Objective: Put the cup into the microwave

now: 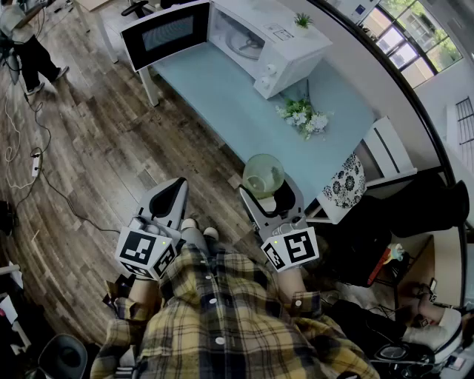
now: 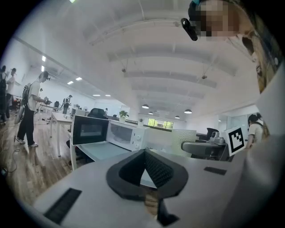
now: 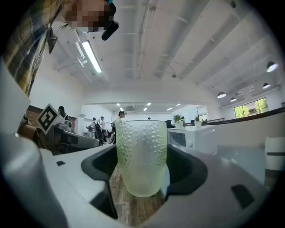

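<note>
The cup (image 3: 141, 156) – pale green, pebbled glass – is held upright between the jaws of the right gripper (image 1: 268, 189), which are clamped on its sides; wood floor is seen beneath it. Whether anything is in the cup cannot be told. The cup is kept off the table (image 1: 222, 96), near its close end and well apart from the microwave (image 1: 285, 52) at the far end. The microwave's door (image 1: 167, 33) is swung wide open, and a turntable (image 1: 244, 42) is seen in its cavity. A small plant (image 1: 302, 20) is set on top of it – flowers (image 1: 304, 116) lie on the table beside it. The left gripper (image 2: 145, 156) is held with its jaws together, nothing between them.
</note>
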`<move>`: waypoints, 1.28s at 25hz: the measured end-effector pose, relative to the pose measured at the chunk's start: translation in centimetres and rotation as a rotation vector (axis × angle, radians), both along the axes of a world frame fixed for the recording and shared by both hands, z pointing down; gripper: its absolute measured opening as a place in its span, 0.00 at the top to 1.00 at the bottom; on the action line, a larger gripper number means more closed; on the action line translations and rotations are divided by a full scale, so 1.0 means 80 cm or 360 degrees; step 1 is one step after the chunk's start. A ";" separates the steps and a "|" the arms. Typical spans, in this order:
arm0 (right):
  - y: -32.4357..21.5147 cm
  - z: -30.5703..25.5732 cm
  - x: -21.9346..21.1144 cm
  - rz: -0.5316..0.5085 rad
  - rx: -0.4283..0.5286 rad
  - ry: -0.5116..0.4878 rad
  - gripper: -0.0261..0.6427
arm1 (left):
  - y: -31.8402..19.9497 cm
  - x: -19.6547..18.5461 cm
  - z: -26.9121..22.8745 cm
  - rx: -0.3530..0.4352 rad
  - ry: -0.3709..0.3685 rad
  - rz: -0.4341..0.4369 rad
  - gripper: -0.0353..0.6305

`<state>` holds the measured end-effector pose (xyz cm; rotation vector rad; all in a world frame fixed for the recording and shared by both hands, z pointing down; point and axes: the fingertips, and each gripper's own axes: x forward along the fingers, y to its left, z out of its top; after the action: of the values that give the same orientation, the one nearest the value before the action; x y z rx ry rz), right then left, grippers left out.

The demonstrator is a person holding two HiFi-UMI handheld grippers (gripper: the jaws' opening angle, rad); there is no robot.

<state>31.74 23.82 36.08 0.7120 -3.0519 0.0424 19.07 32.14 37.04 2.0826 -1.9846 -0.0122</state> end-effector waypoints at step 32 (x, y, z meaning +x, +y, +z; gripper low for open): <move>-0.083 0.004 -0.208 0.0010 -0.0073 0.0062 0.45 | -0.100 -0.215 0.007 -0.0092 -0.0018 0.0040 0.96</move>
<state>15.06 17.20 36.39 0.7111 -3.0012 0.0966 1.87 24.14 37.59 2.0760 -1.9411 0.0611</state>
